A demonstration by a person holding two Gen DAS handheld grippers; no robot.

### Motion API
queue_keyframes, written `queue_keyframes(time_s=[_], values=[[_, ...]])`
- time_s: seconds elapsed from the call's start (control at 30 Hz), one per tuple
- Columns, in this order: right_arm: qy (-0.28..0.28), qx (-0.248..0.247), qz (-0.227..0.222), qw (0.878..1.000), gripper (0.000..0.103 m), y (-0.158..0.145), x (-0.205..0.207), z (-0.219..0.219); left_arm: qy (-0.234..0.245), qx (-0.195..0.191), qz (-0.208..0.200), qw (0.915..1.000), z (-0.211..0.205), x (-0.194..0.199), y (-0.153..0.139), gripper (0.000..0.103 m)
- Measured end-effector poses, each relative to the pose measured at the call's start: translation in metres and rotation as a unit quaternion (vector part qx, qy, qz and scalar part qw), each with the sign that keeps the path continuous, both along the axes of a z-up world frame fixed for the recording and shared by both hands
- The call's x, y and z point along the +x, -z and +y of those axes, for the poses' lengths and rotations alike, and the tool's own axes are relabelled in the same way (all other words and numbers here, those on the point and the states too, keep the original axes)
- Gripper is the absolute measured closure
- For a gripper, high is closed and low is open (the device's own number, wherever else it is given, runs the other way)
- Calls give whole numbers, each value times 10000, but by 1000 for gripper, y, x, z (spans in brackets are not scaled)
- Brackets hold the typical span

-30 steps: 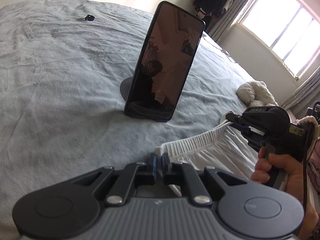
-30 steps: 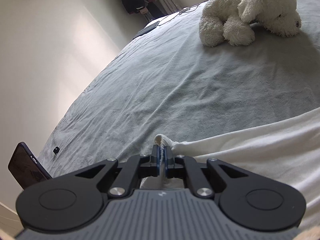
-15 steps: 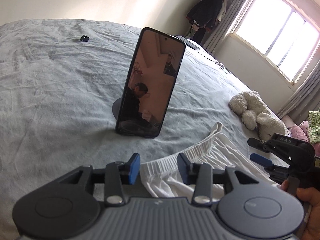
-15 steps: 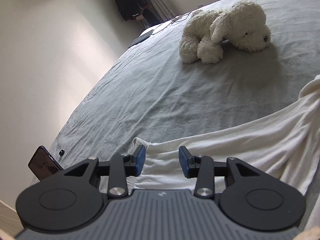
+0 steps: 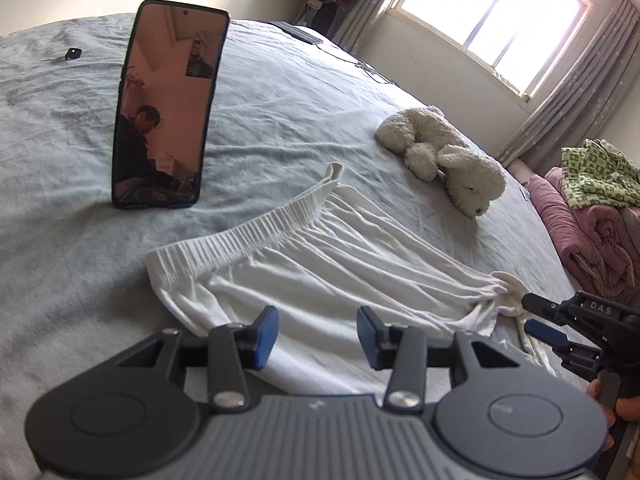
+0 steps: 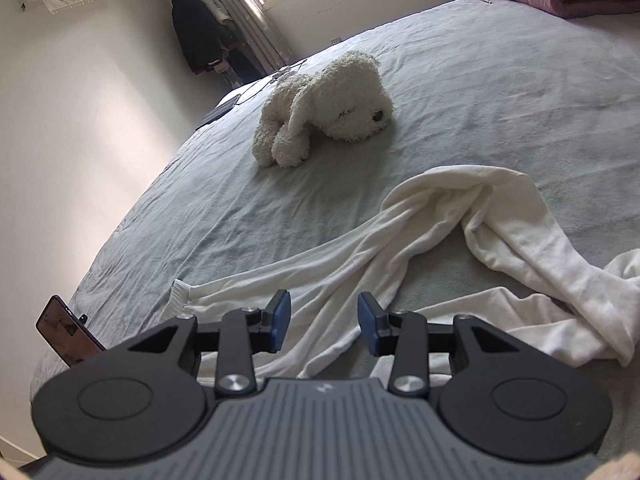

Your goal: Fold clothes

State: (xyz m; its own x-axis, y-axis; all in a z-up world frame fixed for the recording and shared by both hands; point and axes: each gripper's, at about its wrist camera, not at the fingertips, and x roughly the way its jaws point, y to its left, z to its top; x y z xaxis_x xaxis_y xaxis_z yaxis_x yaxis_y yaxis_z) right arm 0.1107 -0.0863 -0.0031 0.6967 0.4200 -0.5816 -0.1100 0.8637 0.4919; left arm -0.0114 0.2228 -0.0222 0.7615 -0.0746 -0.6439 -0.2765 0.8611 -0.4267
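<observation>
White trousers (image 5: 336, 264) lie flat on the grey bed, their ribbed elastic waistband (image 5: 256, 228) stretched toward the phone. My left gripper (image 5: 317, 338) hovers open just above the waist end, nothing between its blue pads. In the right wrist view the same trousers (image 6: 420, 240) trail off to the right with the legs twisted and bunched. My right gripper (image 6: 323, 322) is open over the upper part of the cloth and holds nothing. In the left wrist view my right gripper (image 5: 538, 318) shows at the right edge, open beside a bunched part of the fabric, held by a hand.
A black phone (image 5: 166, 108) stands upright on the bed behind the waistband. A white plush dog (image 5: 444, 160) lies further back right. Folded pink bedding (image 5: 588, 232) and a green patterned cloth (image 5: 596, 176) sit at the right. The grey bed sheet (image 6: 500, 92) spreads wide around the trousers.
Both grippers have let go of the waistband, opened, and pulled back. The waistband, held stretched between them a second ago, now lies on the bed.
</observation>
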Motion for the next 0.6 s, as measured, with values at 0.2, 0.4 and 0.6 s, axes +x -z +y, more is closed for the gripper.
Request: queue_keyframes(time_s=[0.2, 0.4, 0.6], values=[[247, -100, 144, 9995, 61, 12, -19, -41, 637, -58, 150, 9978, -36, 7, 7, 59], [522, -137, 327, 9980, 61, 28, -26, -67, 1180, -242, 289, 9923, -61, 14, 12, 61], [590, -460, 209, 9970, 62, 36, -24, -70, 1627, -399, 508, 9845, -79, 23, 20, 67]])
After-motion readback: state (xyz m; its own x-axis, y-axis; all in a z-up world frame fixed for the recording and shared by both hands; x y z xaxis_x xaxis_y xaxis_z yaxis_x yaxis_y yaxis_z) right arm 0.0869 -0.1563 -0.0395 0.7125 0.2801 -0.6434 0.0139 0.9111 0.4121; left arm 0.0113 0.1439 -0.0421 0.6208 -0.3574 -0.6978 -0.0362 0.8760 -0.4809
